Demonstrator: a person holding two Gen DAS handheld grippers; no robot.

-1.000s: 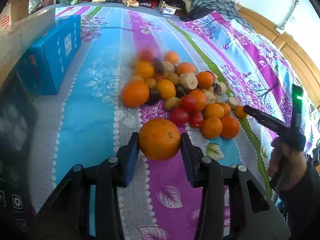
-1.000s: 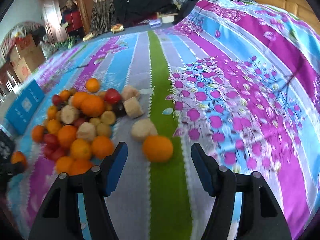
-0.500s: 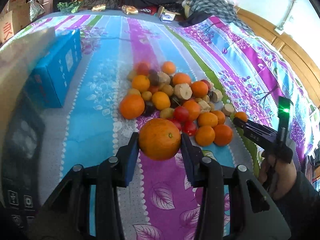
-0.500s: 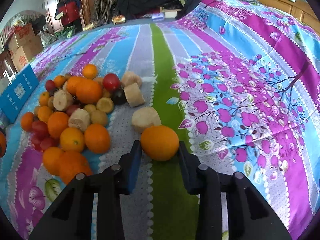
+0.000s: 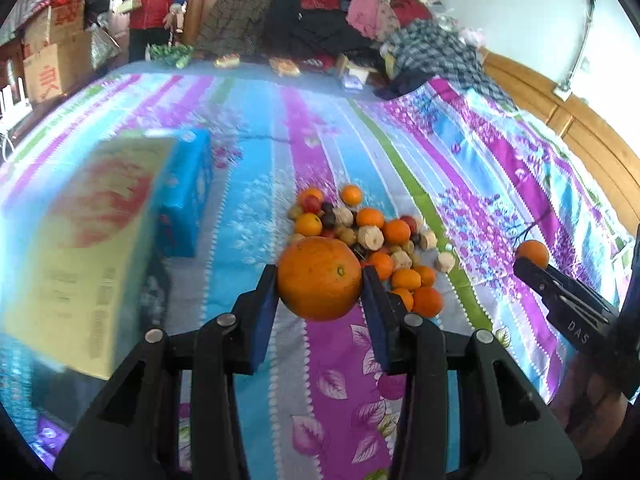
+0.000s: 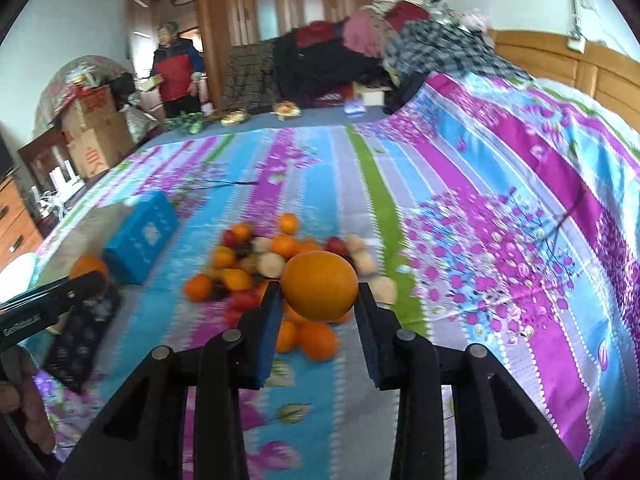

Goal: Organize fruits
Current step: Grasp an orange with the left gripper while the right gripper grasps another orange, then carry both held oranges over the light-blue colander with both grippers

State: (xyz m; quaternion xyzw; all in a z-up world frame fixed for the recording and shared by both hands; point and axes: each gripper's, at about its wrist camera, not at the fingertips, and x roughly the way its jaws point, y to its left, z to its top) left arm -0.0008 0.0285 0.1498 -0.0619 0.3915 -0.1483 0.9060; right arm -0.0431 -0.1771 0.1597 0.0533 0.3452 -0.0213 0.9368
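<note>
The bed (image 5: pixel 256 184), under a striped floral cover, carries everything, and the fruit pile (image 5: pixel 368 240) at its middle serves as the reference point. A yellow carton (image 5: pixel 84 248) stands to the left of the pile, blurred in the left wrist view, with a blue box (image 5: pixel 188 192) just behind it.

Change noted: half a second ago the right hand-held gripper (image 6: pixel 318 300) was closing on an orange lying at the near right edge of the pile; that orange is now raised clear of the cover, above the pile's near side. The left hand-held gripper (image 5: pixel 320 284) still clamps its large orange (image 5: pixel 319 278), carried higher and further left of the pile than before. Both hand-held grippers are therefore closed on fruit, and the assessment is that two oranges are in transit to a sorting place, probably the carton side, though no destination is confirmed.

The right wrist view shows the second orange (image 6: pixel 319 285) gripped squarely; the left wrist view shows it only as a small fruit at the tip of the opposite tool. Only the left wrist view shows the carton's full face.
</note>
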